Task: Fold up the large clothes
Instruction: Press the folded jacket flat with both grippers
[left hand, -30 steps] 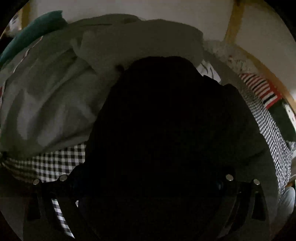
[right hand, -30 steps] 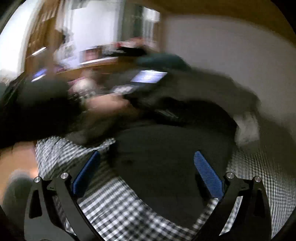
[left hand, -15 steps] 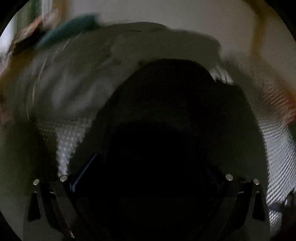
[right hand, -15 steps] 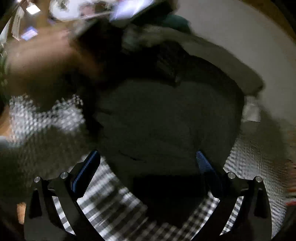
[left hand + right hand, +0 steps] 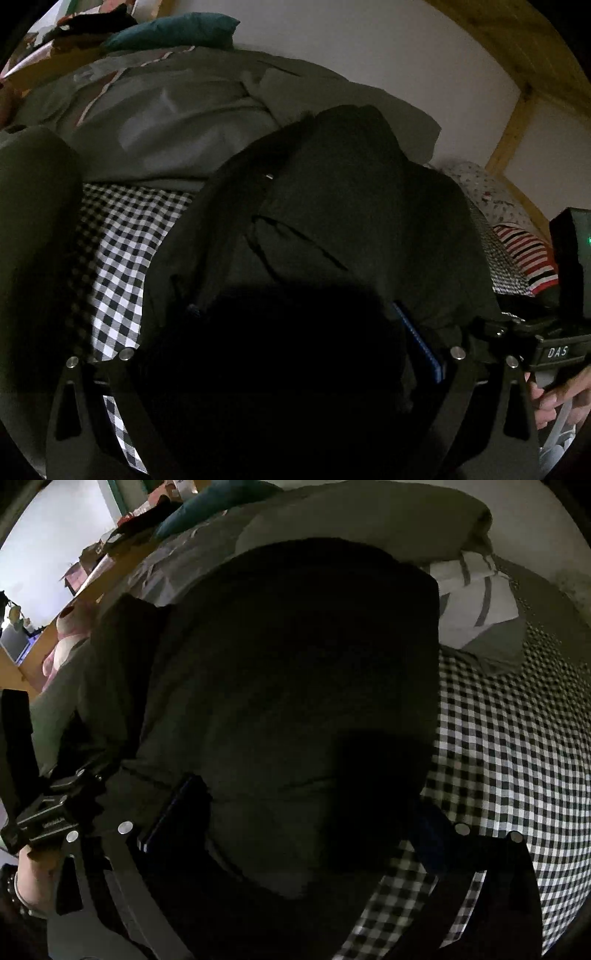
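Observation:
A large dark garment [image 5: 332, 206] lies bunched on a bed with a black-and-white checked sheet [image 5: 118, 251]. My left gripper [image 5: 295, 332] hovers low over its near edge, open wide. Dark cloth fills the gap between its fingers and covers the left one, and only the right blue pad [image 5: 417, 339] shows. From the other side, the same garment [image 5: 295, 664] fills the right wrist view. My right gripper [image 5: 301, 819] is open too, with cloth lying between its blue pads [image 5: 173, 812]. Each gripper shows at the edge of the other's view.
A grey duvet [image 5: 166, 122] and a teal pillow [image 5: 177, 33] lie behind the garment. A red, white and black striped cloth [image 5: 524, 254] sits at the right by the wooden bed frame [image 5: 513, 129]. A folded white-grey cloth [image 5: 476, 598] and a pink plush toy [image 5: 62, 642] are nearby.
Both views were blurred by motion and are now steady. The right gripper has dropped closer to the dark garment, which now fills its view. The jaws of both have stayed wide.

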`<action>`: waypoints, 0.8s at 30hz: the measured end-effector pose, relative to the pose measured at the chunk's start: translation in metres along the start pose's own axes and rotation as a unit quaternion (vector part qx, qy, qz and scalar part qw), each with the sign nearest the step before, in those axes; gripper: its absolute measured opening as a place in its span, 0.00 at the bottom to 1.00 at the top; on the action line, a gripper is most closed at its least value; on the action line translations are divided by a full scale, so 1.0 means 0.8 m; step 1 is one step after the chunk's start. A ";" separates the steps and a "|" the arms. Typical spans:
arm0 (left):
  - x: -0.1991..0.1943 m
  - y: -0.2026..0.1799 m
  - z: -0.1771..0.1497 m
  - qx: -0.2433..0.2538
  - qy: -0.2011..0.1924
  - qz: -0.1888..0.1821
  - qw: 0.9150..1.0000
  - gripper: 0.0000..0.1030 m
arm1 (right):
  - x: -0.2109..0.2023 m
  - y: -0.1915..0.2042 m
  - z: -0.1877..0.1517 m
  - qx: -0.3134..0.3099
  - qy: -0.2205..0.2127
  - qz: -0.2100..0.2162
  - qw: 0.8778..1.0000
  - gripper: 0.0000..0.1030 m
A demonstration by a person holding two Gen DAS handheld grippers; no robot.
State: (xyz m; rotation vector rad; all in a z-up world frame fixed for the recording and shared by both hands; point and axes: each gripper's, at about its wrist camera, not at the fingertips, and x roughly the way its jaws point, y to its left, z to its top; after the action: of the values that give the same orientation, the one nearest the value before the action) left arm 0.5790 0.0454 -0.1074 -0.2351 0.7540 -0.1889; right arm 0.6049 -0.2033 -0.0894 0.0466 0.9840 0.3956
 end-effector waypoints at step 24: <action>-0.048 -0.024 -0.009 0.025 0.004 0.053 0.998 0.96 | -0.047 -0.015 -0.144 0.088 0.033 0.117 0.989 0.97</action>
State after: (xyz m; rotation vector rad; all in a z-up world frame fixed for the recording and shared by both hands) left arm 0.5451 0.0357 -0.0821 -0.1464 0.7661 -0.1070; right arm 0.4959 -0.2434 -0.1266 0.3134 1.0809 0.5266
